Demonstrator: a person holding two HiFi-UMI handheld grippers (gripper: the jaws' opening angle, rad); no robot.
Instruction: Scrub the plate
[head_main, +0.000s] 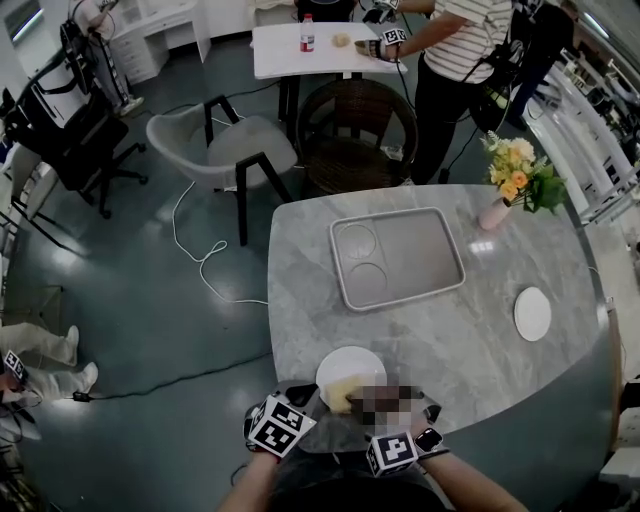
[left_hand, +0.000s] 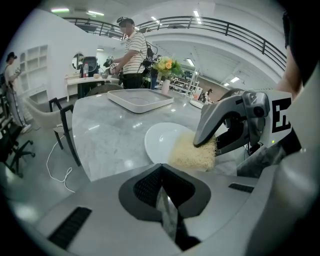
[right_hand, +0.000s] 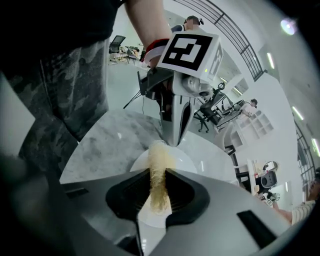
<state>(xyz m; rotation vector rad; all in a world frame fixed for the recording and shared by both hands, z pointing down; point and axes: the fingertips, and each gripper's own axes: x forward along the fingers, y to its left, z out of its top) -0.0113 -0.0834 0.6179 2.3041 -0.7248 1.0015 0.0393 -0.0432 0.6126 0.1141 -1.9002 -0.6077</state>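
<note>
1. The white plate (head_main: 345, 366) sits at the near edge of the marble worktop (head_main: 480, 330).
2. The left hand-held gripper (left_hand: 167, 215) is clamped on the plate's rim.
3. The right hand-held gripper (right_hand: 159, 192) pinches a yellow scrub pad (right_hand: 159, 162) that rests on the plate.

Scrub pad (head_main: 341, 396) on plate (head_main: 351, 363); tray (head_main: 397, 258) behind, vase (head_main: 494, 214) far R.

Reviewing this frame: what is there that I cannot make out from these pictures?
Right gripper, shut on the sponge: a mosaic patch covers its jaws in the head view.
Rim of the plate held by the left gripper: hidden behind that gripper's body in the left gripper view.
Plate surface under the sponge: covered in every view.
Label of the bottle on the far table: too small, head view.
</note>
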